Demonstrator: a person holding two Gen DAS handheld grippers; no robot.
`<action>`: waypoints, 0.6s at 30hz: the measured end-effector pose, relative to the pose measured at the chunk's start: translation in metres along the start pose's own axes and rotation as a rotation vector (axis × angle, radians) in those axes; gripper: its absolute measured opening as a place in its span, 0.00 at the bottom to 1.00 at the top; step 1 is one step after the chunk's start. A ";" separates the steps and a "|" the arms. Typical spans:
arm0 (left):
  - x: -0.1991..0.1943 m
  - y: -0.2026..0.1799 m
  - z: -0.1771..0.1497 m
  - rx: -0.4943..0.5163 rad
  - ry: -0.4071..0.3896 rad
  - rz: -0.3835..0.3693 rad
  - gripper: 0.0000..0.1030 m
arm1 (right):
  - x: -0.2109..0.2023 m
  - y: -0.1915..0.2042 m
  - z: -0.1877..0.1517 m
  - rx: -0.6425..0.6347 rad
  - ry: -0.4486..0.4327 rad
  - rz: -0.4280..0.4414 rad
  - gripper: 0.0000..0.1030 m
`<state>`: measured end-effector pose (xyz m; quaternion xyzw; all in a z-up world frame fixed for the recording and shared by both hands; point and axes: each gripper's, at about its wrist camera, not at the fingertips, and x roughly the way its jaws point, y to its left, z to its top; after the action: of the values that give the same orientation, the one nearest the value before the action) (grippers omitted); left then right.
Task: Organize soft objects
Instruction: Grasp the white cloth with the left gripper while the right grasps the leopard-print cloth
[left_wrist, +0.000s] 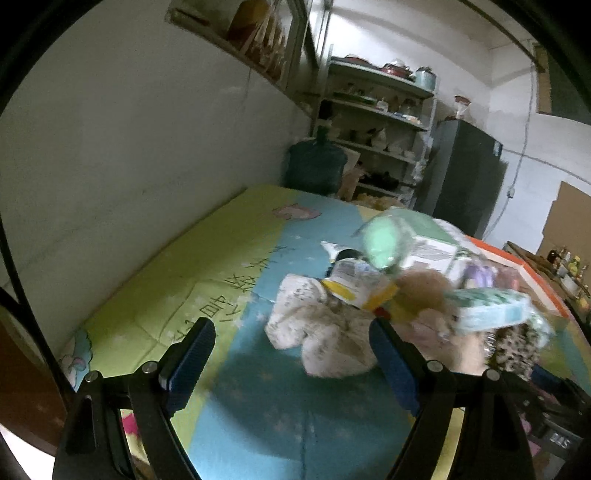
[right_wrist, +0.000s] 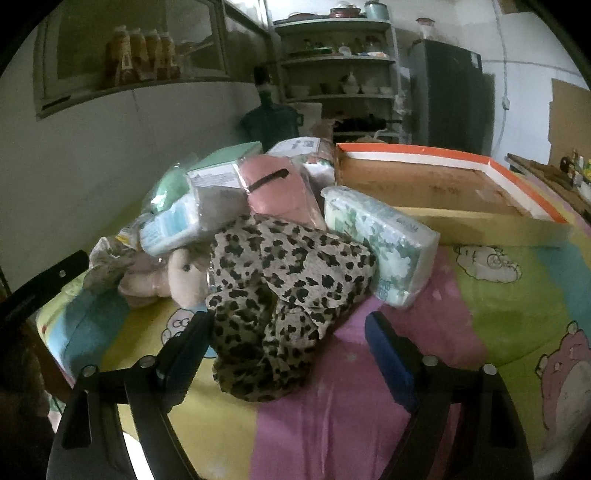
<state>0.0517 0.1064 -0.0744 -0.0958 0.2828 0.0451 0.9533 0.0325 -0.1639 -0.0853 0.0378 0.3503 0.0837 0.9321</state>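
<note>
A pile of soft things lies on the colourful cartoon bedspread (right_wrist: 498, 317). A leopard-print cloth (right_wrist: 288, 280) is at the front of the pile. My right gripper (right_wrist: 290, 332) is open, with the cloth's near end between its fingers; the pads are not pressing on it. Behind the cloth are a floral tissue pack (right_wrist: 380, 240), a pink wrapped item (right_wrist: 280, 188), a green pack (right_wrist: 173, 184) and a pink plush (right_wrist: 177, 273). My left gripper (left_wrist: 291, 343) is open above the bedspread. A pale plush bundle (left_wrist: 325, 332) lies just past its right finger (left_wrist: 391, 354). The left wrist view is blurred.
A shallow cardboard box with an orange rim (right_wrist: 424, 184) sits behind the pile on the right. A white wall (left_wrist: 147, 147) runs along the bed's left side. Beyond the bed stand a water jug (left_wrist: 314, 162), a shelf unit (left_wrist: 376, 122) and a dark fridge (left_wrist: 465, 177).
</note>
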 end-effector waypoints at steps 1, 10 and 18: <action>0.005 0.001 0.001 -0.002 0.006 0.001 0.83 | 0.001 0.001 0.000 -0.001 0.002 0.001 0.68; 0.033 0.002 -0.003 -0.003 0.094 -0.070 0.53 | 0.002 0.000 0.001 -0.009 0.012 0.020 0.30; 0.030 0.004 -0.002 -0.034 0.079 -0.126 0.14 | -0.013 -0.006 0.002 0.018 -0.030 0.038 0.18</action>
<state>0.0755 0.1113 -0.0931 -0.1313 0.3128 -0.0141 0.9406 0.0252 -0.1725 -0.0766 0.0544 0.3362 0.0976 0.9351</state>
